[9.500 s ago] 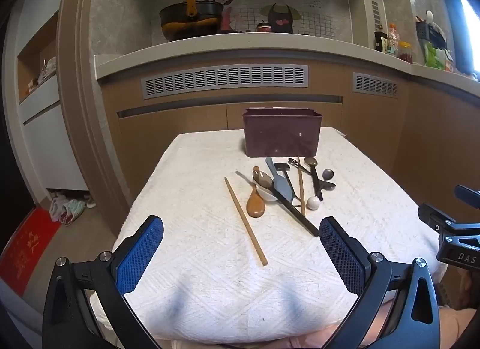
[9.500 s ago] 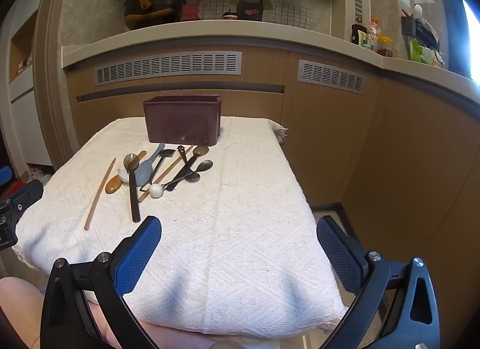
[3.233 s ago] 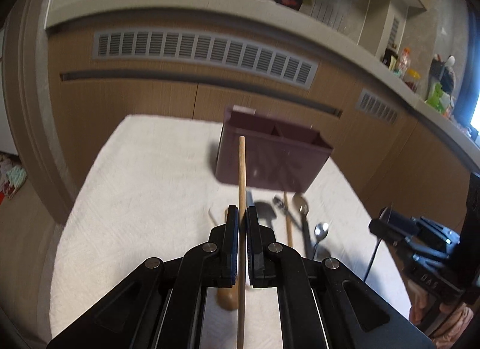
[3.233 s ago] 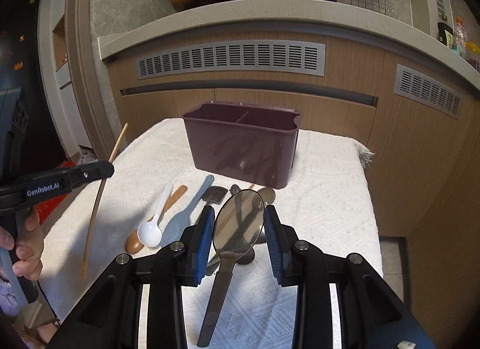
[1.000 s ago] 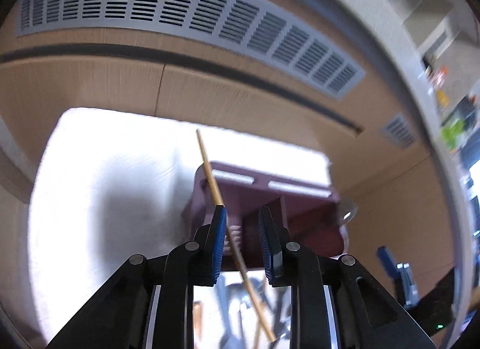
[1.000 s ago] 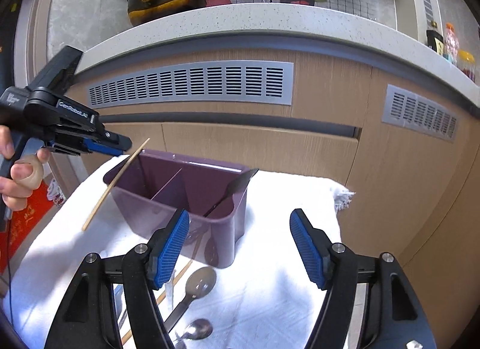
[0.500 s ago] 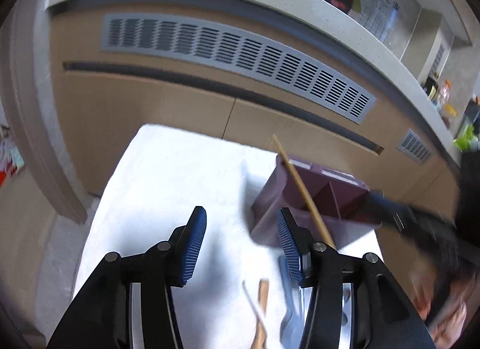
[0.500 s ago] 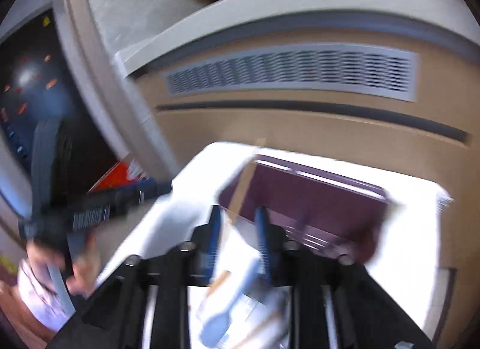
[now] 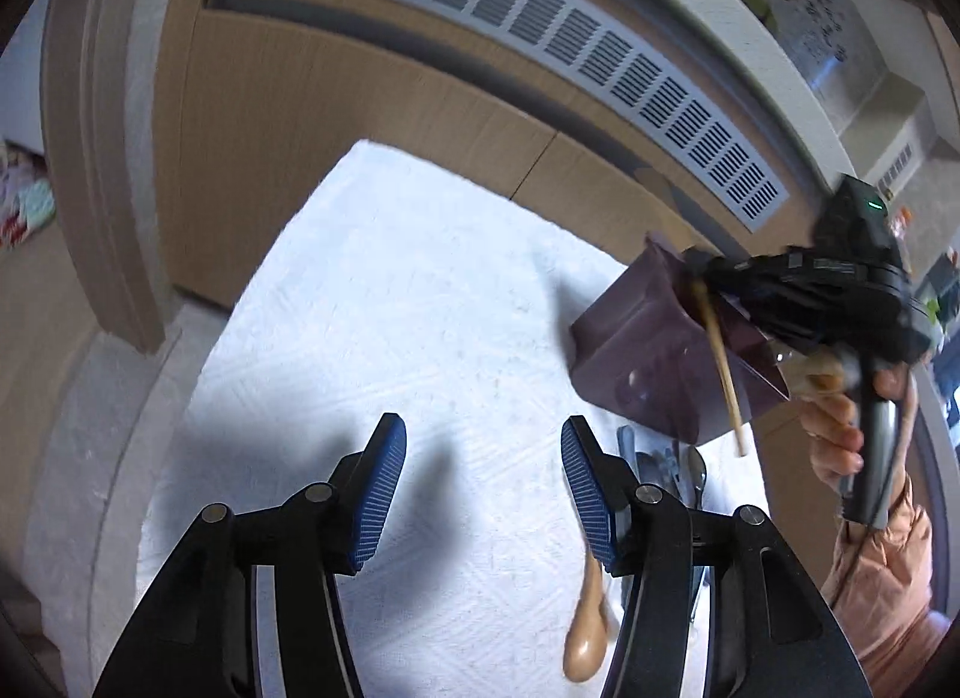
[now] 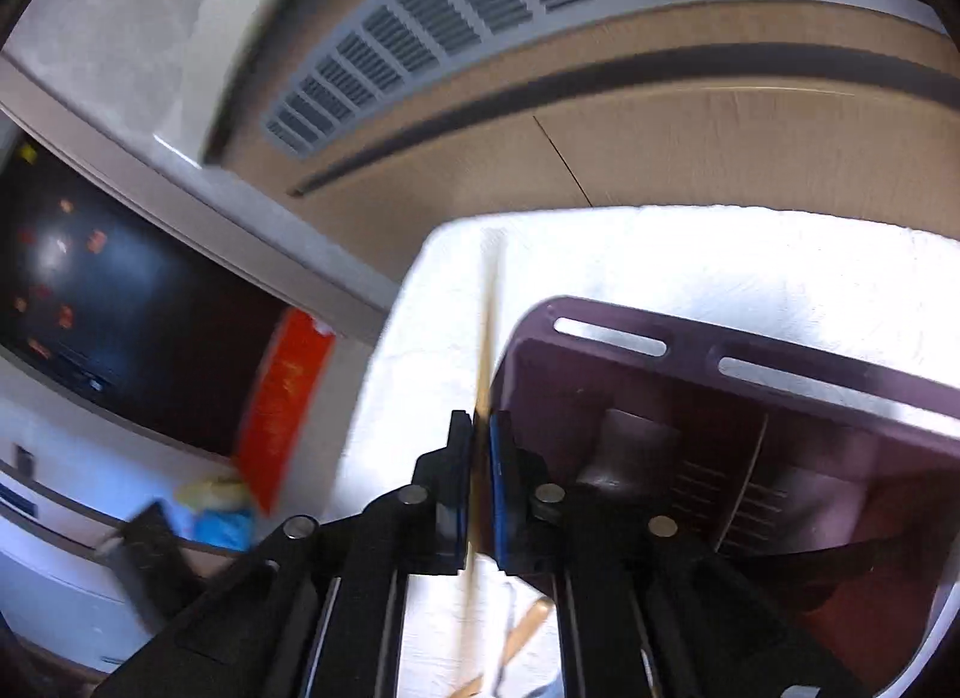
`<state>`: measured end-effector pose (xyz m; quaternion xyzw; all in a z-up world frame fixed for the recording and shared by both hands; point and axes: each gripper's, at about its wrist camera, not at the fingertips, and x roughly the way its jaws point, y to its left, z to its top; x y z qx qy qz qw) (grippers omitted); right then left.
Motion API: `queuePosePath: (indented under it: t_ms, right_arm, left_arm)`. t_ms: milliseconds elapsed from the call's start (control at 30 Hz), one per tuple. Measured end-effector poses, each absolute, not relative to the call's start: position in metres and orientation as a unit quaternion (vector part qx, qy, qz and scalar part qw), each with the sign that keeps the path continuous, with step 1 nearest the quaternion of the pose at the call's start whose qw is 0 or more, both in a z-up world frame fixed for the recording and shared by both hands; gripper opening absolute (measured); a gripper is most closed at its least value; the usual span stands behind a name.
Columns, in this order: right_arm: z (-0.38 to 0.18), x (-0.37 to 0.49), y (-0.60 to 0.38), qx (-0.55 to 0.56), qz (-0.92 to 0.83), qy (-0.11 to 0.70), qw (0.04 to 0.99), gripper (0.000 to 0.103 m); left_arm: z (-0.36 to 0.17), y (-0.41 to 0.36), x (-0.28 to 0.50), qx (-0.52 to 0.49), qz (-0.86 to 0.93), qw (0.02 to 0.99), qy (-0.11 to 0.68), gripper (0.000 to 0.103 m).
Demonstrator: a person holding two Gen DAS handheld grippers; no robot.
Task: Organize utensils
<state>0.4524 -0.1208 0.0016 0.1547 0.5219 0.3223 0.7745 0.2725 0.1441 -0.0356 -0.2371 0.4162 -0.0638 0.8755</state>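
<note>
My right gripper (image 10: 477, 422) is shut on a wooden chopstick (image 10: 489, 326), which runs up between the blue pads, just left of the purple utensil holder (image 10: 828, 398). In the left wrist view that right gripper (image 9: 699, 272) holds the chopstick (image 9: 723, 368) slanted over the holder's (image 9: 636, 350) near corner. My left gripper (image 9: 483, 428) hovers over bare cloth to the holder's left; its jaws are opening and nothing is between them. A wooden spoon (image 9: 588, 638) and metal spoons (image 9: 690, 470) lie before the holder.
A white textured cloth (image 9: 390, 308) covers the table. Wooden cabinet fronts with grey vents (image 9: 540, 20) rise right behind it. A person's hand (image 9: 834, 428) grips the right tool's handle. A dark utensil (image 10: 864, 560) leans in the holder's right compartment.
The left gripper has let go of the chopstick, opened wider and drawn away to the left. The right gripper has swung over and shut on the chopstick beside the holder.
</note>
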Motion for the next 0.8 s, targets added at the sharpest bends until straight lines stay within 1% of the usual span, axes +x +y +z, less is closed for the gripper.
queuePosePath:
  t_ms: [167, 333, 400, 500, 533, 567, 600, 733, 800]
  right_arm:
    - [0.053, 0.428, -0.135, 0.059, 0.253, 0.37, 0.892, 0.005]
    - [0.069, 0.429, -0.143, 0.051, 0.246, 0.321, 0.913, 0.005]
    - [0.074, 0.429, -0.143, 0.049, 0.252, 0.32, 0.912, 0.005]
    - [0.069, 0.434, -0.135, 0.026, 0.264, 0.374, 0.889, 0.009]
    - [0.064, 0.434, -0.135, 0.02, 0.255, 0.389, 0.885, 0.019]
    - [0.058, 0.435, -0.134, 0.001, 0.234, 0.401, 0.886, 0.034]
    - [0.054, 0.435, -0.132, -0.019, 0.218, 0.405, 0.888, 0.037]
    - [0.036, 0.429, -0.131, -0.076, 0.184, 0.414, 0.888, 0.037]
    - [0.035, 0.438, -0.131, -0.065, 0.188, 0.418, 0.886, 0.035]
  left_arm:
    - [-0.04, 0.137, 0.275, -0.233, -0.067, 0.873, 0.423, 0.055]
    - [-0.04, 0.124, 0.28, -0.212, -0.074, 0.874, 0.43, 0.055]
    - [-0.041, 0.12, 0.281, -0.208, -0.077, 0.873, 0.435, 0.055]
    - [-0.043, 0.116, 0.281, -0.205, -0.079, 0.871, 0.438, 0.055]
    - [-0.043, 0.116, 0.281, -0.207, -0.08, 0.87, 0.44, 0.055]
    - [-0.044, 0.117, 0.28, -0.209, -0.081, 0.869, 0.44, 0.055]
    - [-0.044, 0.116, 0.28, -0.211, -0.082, 0.868, 0.442, 0.055]
    - [-0.047, 0.116, 0.278, -0.211, -0.081, 0.866, 0.446, 0.06]
    - [-0.049, 0.116, 0.278, -0.212, -0.084, 0.865, 0.448, 0.06]
